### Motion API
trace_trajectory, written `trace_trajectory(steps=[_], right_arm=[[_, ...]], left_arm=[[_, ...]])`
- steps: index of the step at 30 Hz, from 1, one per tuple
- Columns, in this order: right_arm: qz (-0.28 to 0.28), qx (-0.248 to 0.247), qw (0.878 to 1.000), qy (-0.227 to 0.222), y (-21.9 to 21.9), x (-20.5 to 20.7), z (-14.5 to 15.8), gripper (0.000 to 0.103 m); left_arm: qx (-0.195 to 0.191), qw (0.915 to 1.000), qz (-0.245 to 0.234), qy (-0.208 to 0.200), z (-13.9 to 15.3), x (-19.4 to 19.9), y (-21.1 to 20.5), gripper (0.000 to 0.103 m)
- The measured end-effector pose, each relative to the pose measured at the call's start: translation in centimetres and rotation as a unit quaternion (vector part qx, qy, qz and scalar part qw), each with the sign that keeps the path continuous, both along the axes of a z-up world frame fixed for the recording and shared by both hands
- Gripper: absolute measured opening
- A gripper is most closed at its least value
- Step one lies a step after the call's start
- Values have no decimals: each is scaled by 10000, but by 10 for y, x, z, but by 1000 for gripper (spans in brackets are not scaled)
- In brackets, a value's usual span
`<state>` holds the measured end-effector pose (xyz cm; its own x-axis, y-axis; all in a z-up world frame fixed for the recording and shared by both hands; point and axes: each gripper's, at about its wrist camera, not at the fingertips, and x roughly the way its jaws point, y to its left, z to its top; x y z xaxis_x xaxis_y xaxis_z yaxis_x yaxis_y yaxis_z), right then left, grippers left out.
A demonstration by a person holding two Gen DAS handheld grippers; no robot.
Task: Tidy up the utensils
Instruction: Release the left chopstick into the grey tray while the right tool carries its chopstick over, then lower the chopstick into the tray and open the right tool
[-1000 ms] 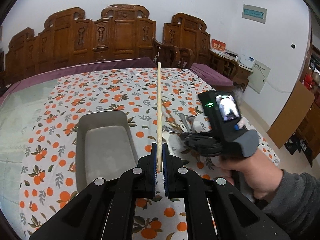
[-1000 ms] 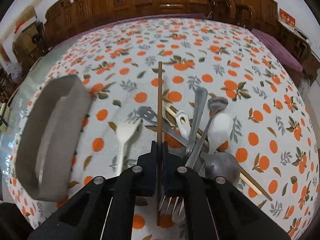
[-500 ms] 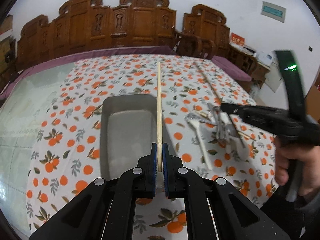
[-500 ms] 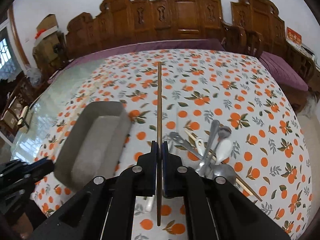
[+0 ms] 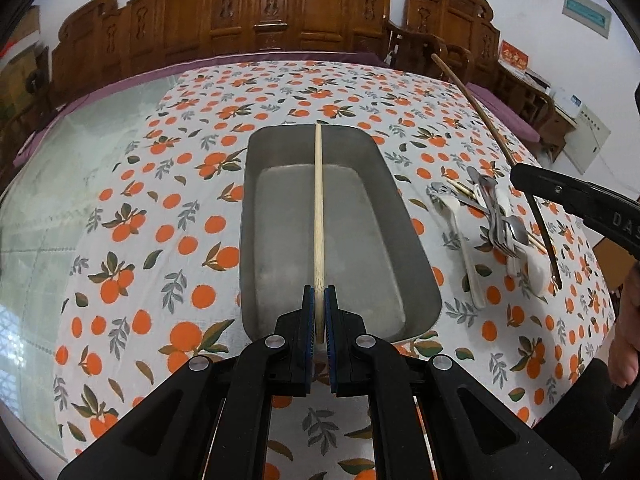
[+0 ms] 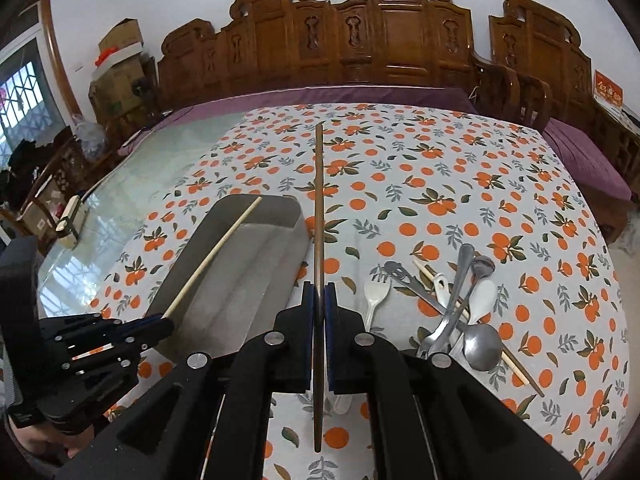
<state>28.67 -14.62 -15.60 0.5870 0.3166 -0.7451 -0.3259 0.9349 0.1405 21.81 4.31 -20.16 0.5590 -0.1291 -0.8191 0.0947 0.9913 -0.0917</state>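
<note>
A pale bamboo chopstick (image 5: 318,208) is clamped between the blue pads of the left gripper (image 5: 319,312), its shaft running far along the middle of the grey rectangular metal tray (image 5: 276,148), with its tip over the tray's far rim. Whether the tip touches the rim cannot be told. From the right wrist view the same chopstick (image 6: 212,258) slants across the tray (image 6: 248,280) from the left gripper (image 6: 162,324) at the tray's near left corner.

The right gripper (image 6: 319,312) is closed on a dark brown wooden chopstick (image 6: 318,216), which lies just right of the tray's right wall and reaches far out over the orange-patterned tablecloth (image 6: 440,184); its butt end sticks out behind the pads.

To the right of the tray, well clear of its wall, lies a heap of steel spoons and forks, white plastic cutlery and another pale chopstick (image 6: 460,304). A white plastic fork (image 6: 374,300) lies between heap and tray. The cloth far of the tray is bare up to the purple table edge (image 6: 360,94), with carved wooden chairs (image 6: 380,32) beyond. Left of the cloth, bare glass tabletop (image 5: 80,148) shows.
</note>
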Motion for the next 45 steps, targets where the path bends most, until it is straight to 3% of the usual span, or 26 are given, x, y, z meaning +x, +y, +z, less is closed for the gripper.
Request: trace_trajectory(steps=[12, 22, 37, 45], right_arm=[[219, 89, 9997, 104, 17, 1, -8, 6], [441, 247, 9985, 207, 42, 6, -13, 6], [516, 665, 9946, 605, 81, 33, -42, 6], [506, 522, 9949, 705, 90, 34, -57, 6]], left_arm=[[-114, 9999, 62, 67, -4, 9, 4, 4], [-210, 9994, 159, -226, 15, 10, 21, 5], [-151, 9964, 594, -578, 38, 11, 60, 16], [-152, 9964, 591, -595, 40, 11, 61, 16]])
